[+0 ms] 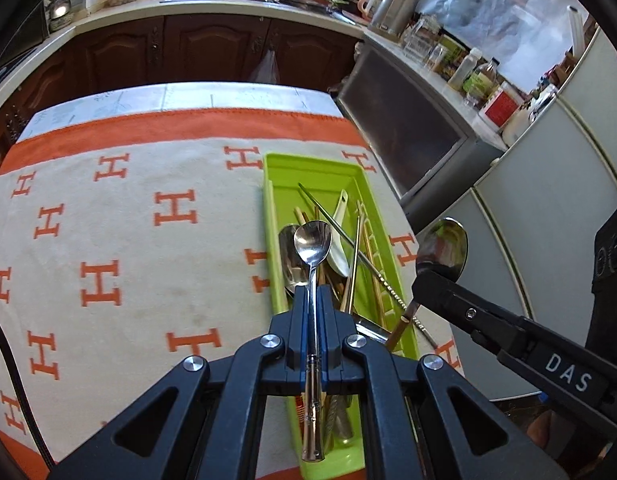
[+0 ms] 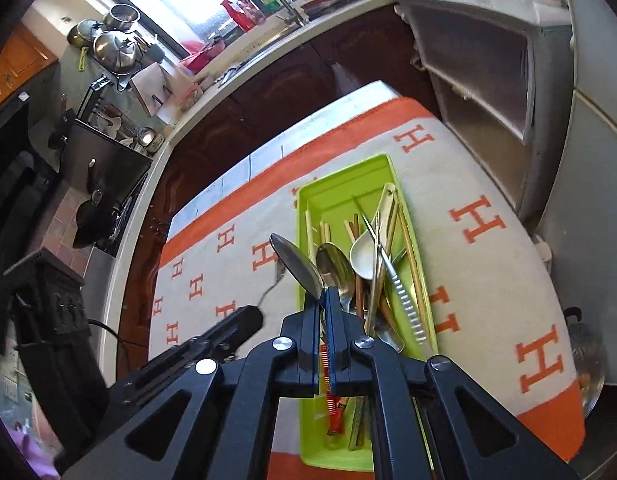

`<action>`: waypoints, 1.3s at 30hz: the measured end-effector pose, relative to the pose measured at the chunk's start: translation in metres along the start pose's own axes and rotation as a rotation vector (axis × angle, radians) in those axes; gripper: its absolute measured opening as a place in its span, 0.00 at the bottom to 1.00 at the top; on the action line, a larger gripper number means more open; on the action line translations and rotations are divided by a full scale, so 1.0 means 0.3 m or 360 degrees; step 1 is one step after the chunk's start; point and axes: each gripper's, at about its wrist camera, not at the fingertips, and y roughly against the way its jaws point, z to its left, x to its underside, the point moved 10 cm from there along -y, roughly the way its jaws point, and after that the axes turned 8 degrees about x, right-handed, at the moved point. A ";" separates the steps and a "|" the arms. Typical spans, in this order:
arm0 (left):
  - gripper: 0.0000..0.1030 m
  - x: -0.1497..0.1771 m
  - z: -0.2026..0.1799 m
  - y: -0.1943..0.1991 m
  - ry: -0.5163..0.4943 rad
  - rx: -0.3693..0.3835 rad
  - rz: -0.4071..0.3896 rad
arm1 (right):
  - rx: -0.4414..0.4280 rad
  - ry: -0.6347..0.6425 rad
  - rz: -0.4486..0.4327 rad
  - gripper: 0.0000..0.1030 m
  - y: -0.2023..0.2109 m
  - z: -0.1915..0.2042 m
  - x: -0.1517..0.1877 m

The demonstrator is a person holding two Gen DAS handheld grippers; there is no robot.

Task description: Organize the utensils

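A lime-green tray (image 1: 276, 184) (image 2: 308, 204) lies on the H-patterned cloth and holds several chopsticks, metal spoons and a white ceramic spoon (image 1: 339, 240) (image 2: 362, 256). My left gripper (image 1: 313, 292) is shut on the handle of a steel spoon (image 1: 312, 240), held above the tray with the bowl pointing away. My right gripper (image 2: 323, 294) is shut on a second steel spoon (image 2: 296, 266) held edge-on above the tray. The right gripper (image 1: 424, 276) and its spoon (image 1: 442, 246) show at the right of the left wrist view; the left gripper (image 2: 254, 312) shows at the left of the right wrist view.
The orange-and-cream cloth (image 1: 128, 240) covers the table left of the tray. A grey cabinet (image 1: 408, 128) and a white fridge (image 1: 548, 200) stand close on the right. A kitchen counter with a sink (image 1: 228, 0) runs behind.
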 end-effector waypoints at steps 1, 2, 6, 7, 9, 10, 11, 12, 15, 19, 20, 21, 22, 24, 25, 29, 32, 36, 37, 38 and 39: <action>0.02 0.006 -0.004 -0.028 0.0005 -0.0003 0.0021 | 0.0029 0.0000 0.0011 0.03 -0.013 -0.013 -0.001; 0.02 0.011 -0.007 -0.052 0.0004 -0.0014 0.0034 | 0.0047 -0.0007 0.0049 0.03 -0.034 -0.028 -0.002; 0.06 0.022 0.006 -0.093 0.0005 -0.0060 0.0056 | 0.0110 -0.0004 0.0119 0.06 -0.089 -0.062 0.001; 0.14 0.025 0.006 -0.095 -0.0001 -0.0060 0.0067 | 0.0122 -0.0004 0.0116 0.08 -0.099 -0.066 0.000; 0.28 0.024 0.012 -0.082 -0.0015 -0.0076 0.0053 | 0.0128 -0.0008 0.0077 0.22 -0.101 -0.079 -0.010; 0.39 0.021 0.017 -0.067 -0.0025 -0.0093 0.0036 | 0.0132 -0.0001 0.0057 0.25 -0.104 -0.083 -0.015; 0.46 0.021 0.025 -0.055 -0.0029 -0.0101 0.0023 | 0.0129 0.0007 0.0034 0.31 -0.093 -0.086 -0.020; 0.48 0.018 0.030 -0.046 -0.0030 -0.0109 0.0016 | 0.0128 0.0009 0.0016 0.31 -0.092 -0.077 -0.021; 0.54 0.014 0.054 -0.013 -0.0039 -0.0149 0.0005 | 0.0126 0.0023 0.0006 0.32 -0.101 -0.049 -0.024; 0.66 0.013 0.084 0.028 -0.0045 -0.0191 -0.0012 | 0.0152 0.0063 0.0003 0.31 -0.089 -0.029 -0.018; 0.69 0.013 0.087 0.037 -0.0048 -0.0200 -0.0017 | 0.0160 0.0082 0.0000 0.31 -0.087 -0.025 -0.011; 0.70 0.014 0.095 0.051 -0.0054 -0.0222 -0.0027 | 0.0167 0.0099 -0.0003 0.31 -0.083 -0.018 -0.006; 0.72 0.014 0.101 0.060 -0.0058 -0.0239 -0.0033 | 0.0177 0.0120 -0.0007 0.31 -0.079 -0.012 -0.001; 0.74 0.015 0.115 0.084 -0.0067 -0.0274 -0.0044 | 0.0192 0.0160 -0.0014 0.31 -0.071 0.002 0.010; 0.76 0.018 0.120 0.094 -0.0069 -0.0290 -0.0045 | 0.0195 0.0173 -0.0017 0.31 -0.067 0.008 0.016; 0.85 0.029 0.142 0.140 -0.0083 -0.0342 -0.0064 | 0.0226 0.0243 -0.0051 0.31 -0.042 0.040 0.045; 0.92 0.042 0.157 0.184 -0.0092 -0.0365 -0.0085 | 0.0236 0.0281 -0.0062 0.32 -0.028 0.058 0.065; 0.99 0.061 0.178 0.237 -0.0107 -0.0403 -0.0107 | 0.0249 0.0330 -0.0079 0.34 -0.004 0.085 0.101; 0.99 0.070 0.188 0.252 -0.0110 -0.0423 -0.0106 | 0.0253 0.0338 -0.0084 0.34 0.001 0.088 0.108; 0.99 0.079 0.194 0.263 -0.0114 -0.0435 -0.0102 | 0.0255 0.0346 -0.0088 0.35 0.008 0.094 0.121; 0.99 0.090 0.203 0.273 -0.0115 -0.0447 -0.0096 | 0.0257 0.0355 -0.0091 0.36 0.014 0.099 0.134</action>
